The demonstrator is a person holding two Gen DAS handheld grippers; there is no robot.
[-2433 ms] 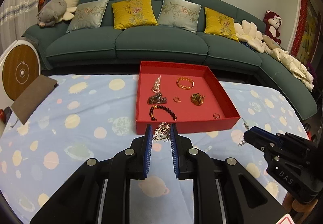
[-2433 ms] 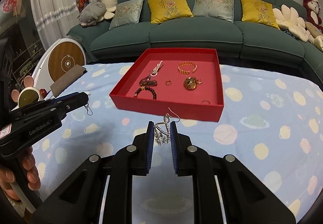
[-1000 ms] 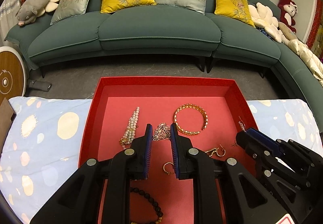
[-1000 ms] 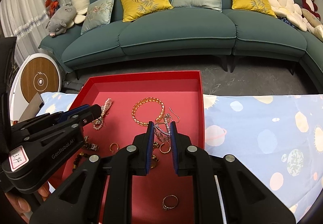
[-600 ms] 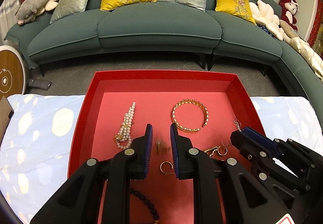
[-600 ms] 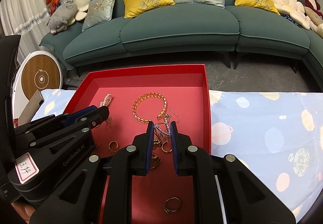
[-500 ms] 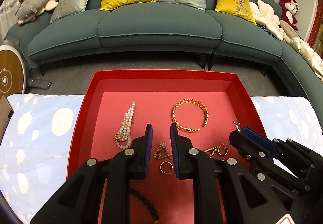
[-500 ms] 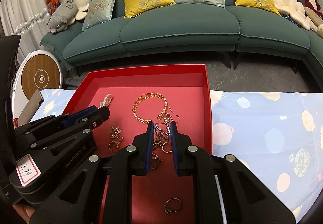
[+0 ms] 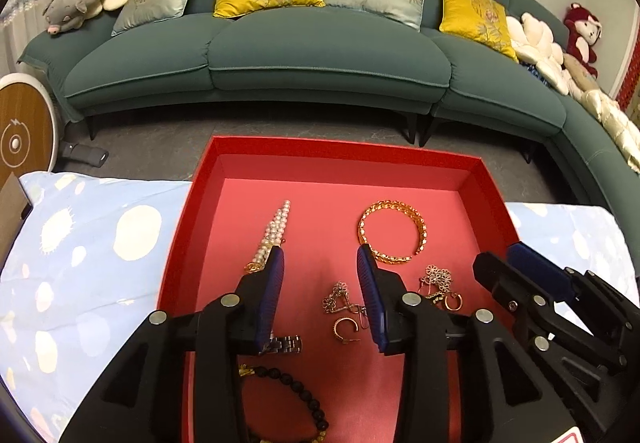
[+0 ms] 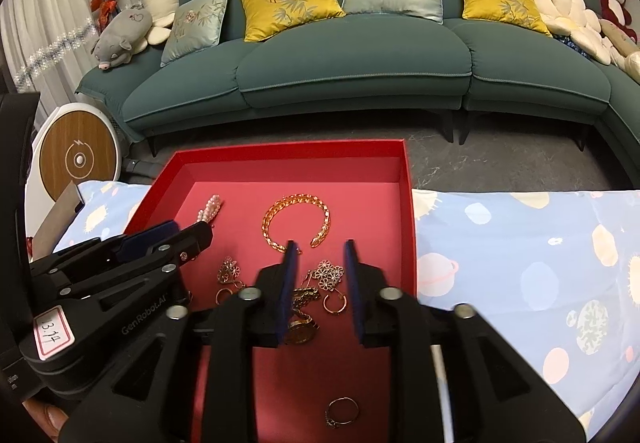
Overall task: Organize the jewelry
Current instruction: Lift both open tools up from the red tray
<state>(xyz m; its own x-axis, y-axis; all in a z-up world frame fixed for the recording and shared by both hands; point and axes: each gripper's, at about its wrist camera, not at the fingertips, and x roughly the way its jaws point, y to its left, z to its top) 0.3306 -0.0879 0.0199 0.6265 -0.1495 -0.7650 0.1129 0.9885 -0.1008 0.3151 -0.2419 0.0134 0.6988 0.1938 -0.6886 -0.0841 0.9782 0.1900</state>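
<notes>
Under both grippers: the red tray (image 9: 192,211) on the spotted cloth (image 10: 520,243), jewelry lying loose on its floor.
Left gripper (image 9: 320,271): jaws opening, nothing pinched — a flower earring (image 9: 336,297) lies on the tray floor just below the gap, close to the right-hand pad.
Right gripper (image 10: 318,257): jaws opening too, nothing pressed between them; a second flower earring (image 10: 329,275) rests on the floor within the gap.
Beyond the fingertips: gold bangle (image 9: 394,233) ahead, pearl strand (image 9: 276,229) ahead-left of the left gripper.
Snag risk: each earring's hook sits near a pad, so pulling back low could drag it out of place.
Tangle risk: a gold hoop (image 9: 346,327) and a watch (image 10: 302,327) crowd the same spot — thin wires may interlock.
Collision risk: the two grippers stand close side by side, so a careless swing could knock one into the other.
</notes>
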